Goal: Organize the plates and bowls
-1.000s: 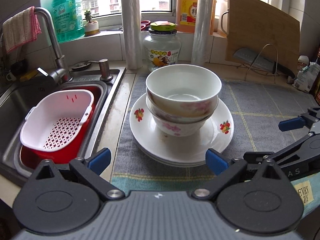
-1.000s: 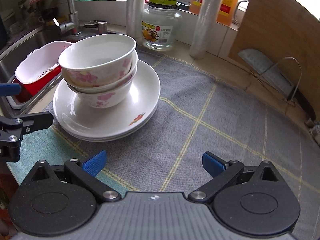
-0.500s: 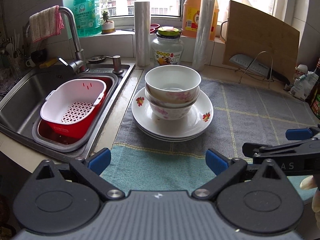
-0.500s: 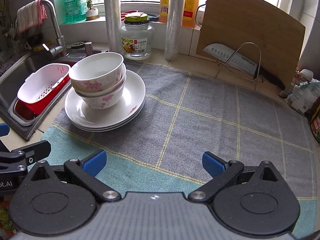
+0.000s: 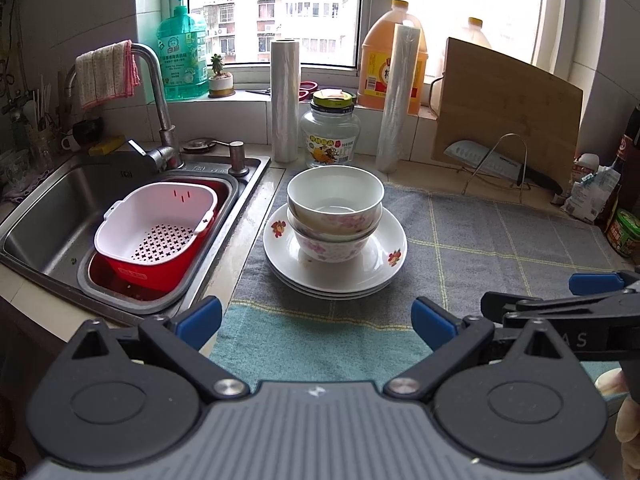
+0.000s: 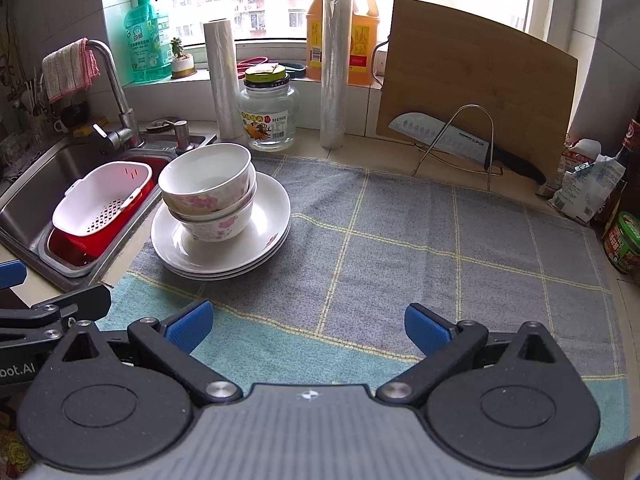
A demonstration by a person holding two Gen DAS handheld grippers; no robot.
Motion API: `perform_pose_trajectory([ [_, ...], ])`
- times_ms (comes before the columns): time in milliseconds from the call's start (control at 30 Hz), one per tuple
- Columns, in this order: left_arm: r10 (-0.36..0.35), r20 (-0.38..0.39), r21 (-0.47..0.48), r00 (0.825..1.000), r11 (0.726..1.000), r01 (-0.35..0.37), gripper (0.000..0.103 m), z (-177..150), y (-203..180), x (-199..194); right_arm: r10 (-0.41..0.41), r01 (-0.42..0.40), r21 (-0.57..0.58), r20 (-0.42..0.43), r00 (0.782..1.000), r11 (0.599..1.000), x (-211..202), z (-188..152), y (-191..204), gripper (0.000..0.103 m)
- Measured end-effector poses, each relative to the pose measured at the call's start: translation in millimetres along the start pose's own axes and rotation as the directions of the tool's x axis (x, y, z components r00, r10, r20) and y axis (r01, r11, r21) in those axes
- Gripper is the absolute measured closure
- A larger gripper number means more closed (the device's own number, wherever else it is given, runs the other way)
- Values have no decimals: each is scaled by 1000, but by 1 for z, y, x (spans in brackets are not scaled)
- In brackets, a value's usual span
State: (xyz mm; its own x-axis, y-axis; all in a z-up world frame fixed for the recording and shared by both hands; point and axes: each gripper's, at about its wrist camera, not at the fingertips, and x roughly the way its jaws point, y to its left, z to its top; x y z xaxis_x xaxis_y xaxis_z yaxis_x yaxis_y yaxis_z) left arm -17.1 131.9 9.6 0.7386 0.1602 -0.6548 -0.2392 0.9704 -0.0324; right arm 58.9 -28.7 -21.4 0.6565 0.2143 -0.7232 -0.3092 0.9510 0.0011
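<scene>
Stacked white bowls with pink flowers (image 5: 335, 204) sit on a stack of white plates (image 5: 380, 266) on a grey checked cloth (image 5: 480, 236). They also show in the right wrist view, bowls (image 6: 208, 184) on plates (image 6: 268, 216), at the left. My left gripper (image 5: 316, 320) is open and empty, held back from the stack near the cloth's front edge. My right gripper (image 6: 306, 322) is open and empty over the cloth's front, to the right of the stack. The right gripper's side shows in the left wrist view (image 5: 560, 304).
A sink (image 5: 48, 204) at the left holds a white strainer basket in a red tub (image 5: 156, 228). A glass jar (image 5: 330, 132), two film rolls (image 5: 285, 100), oil jugs and a cutting board (image 5: 508, 116) with a knife (image 6: 460, 144) stand behind. Packets and jars line the right edge (image 6: 622, 240).
Both grippers have pulled back and up from the stack, which now looks smaller and farther. The bowls and plates have not moved. Both grippers stay open.
</scene>
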Motion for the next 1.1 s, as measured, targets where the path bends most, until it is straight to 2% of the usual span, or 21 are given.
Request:
perform_pose_trajectory([
  [400,6,9,-11,1000,1000,-6,2,1,2,-4,-17,17,-1,9,1000,1000,-4,1,2,0],
  [1100,-4,39,24,999,1000,3,2,10,-1,-6,-47,47,10,43,998,999,-8,4,2,0],
])
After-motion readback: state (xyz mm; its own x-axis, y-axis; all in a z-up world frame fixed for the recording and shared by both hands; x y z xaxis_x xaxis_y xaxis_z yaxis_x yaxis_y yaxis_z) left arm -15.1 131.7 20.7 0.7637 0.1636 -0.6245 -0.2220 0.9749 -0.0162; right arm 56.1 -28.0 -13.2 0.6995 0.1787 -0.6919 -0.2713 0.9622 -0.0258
